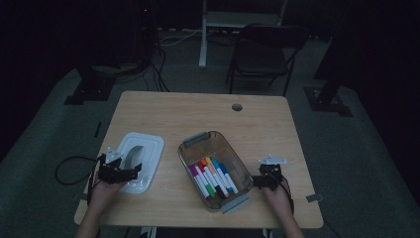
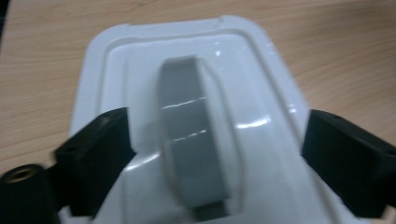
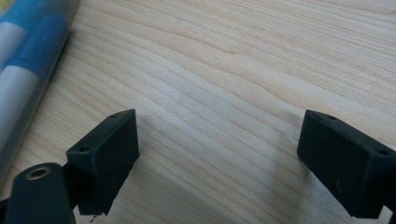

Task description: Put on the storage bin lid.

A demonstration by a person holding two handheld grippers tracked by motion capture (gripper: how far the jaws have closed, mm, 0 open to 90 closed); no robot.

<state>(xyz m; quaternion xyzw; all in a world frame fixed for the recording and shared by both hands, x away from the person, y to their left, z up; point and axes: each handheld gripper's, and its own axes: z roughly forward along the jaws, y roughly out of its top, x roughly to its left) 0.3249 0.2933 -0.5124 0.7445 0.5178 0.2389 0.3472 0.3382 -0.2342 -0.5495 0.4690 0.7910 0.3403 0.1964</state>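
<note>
Nearest the person, the left gripper (image 1: 120,171) hung over the near end of the white lid (image 1: 148,148), which lay flat on the table (image 1: 163,106) to the left of the clear box (image 1: 190,141). In the left gripper view its two black jaws stood wide apart, one on each side of the lid's grey handle (image 2: 191,140), neither pad touching it and nothing held. The handle ran lengthwise away from the gripper, straight up the middle between the jaws, so its long axis lay along the gripper's line of sight and the jaws faced its two flanks. That looked like the relation the grip would turn on: closing across the handle's narrow width, with the lid almost directly beneath.

The right gripper (image 1: 257,181) sat low on the bare wood just right of the box, also open wide and empty; its own view showed wood grain between the jaws and the box wall with markers (image 3: 21,65) at the left edge. The left hand (image 1: 103,192) was plainly the nearer one to the lid.

Farther off, the box held coloured markers (image 1: 213,176) lying side by side, its top uncovered. Beyond the table stood a dark folding chair (image 1: 265,52).
</note>
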